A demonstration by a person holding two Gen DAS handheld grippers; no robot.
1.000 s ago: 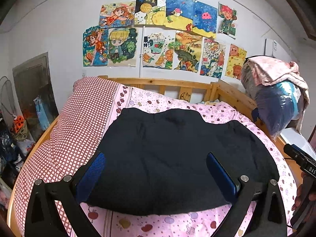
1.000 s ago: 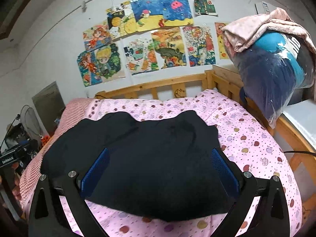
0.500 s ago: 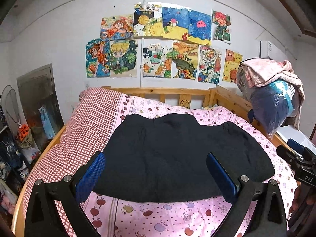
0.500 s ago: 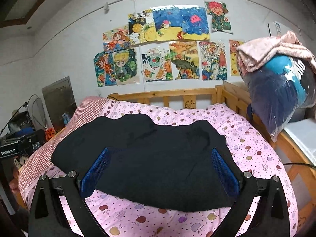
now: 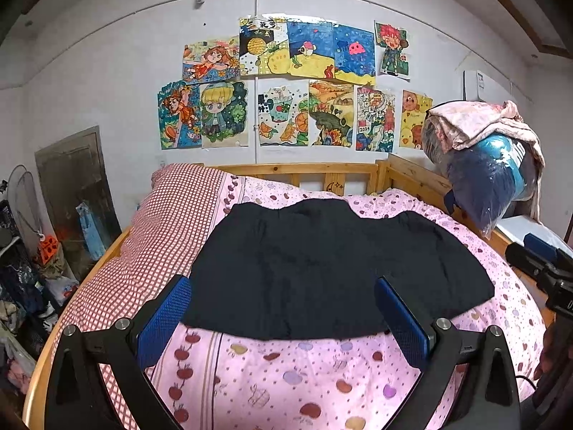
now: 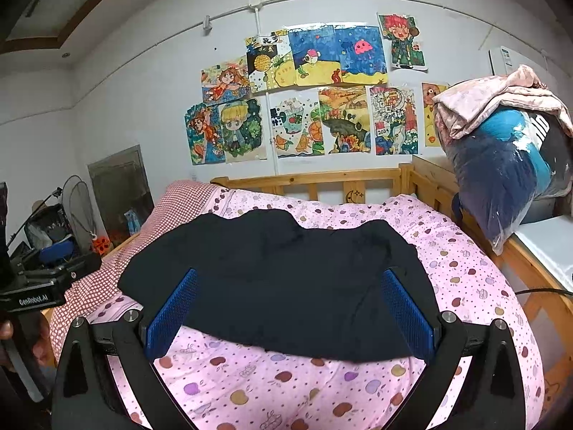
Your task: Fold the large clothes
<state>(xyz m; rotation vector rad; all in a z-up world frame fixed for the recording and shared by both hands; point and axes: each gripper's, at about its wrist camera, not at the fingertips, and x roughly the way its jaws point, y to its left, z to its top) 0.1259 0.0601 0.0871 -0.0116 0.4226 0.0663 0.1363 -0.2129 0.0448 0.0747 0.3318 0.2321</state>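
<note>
While jaws gape, one black garment (image 5: pixel 322 268), two grippers (image 5: pixel 283 315) (image 6: pixel 286 311)

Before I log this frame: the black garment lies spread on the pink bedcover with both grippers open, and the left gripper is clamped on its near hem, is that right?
Not quite. The left gripper holds nothing: the left wrist view shows its blue pads apart above the black garment. The garment does lie on the pink bedcover, and the right gripper is open.

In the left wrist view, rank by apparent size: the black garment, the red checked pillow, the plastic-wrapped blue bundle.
1. black garment
2. red checked pillow
3. plastic-wrapped blue bundle

The garment lies nearer the camera, and fisheye distortion makes true sizes unsure.
</note>
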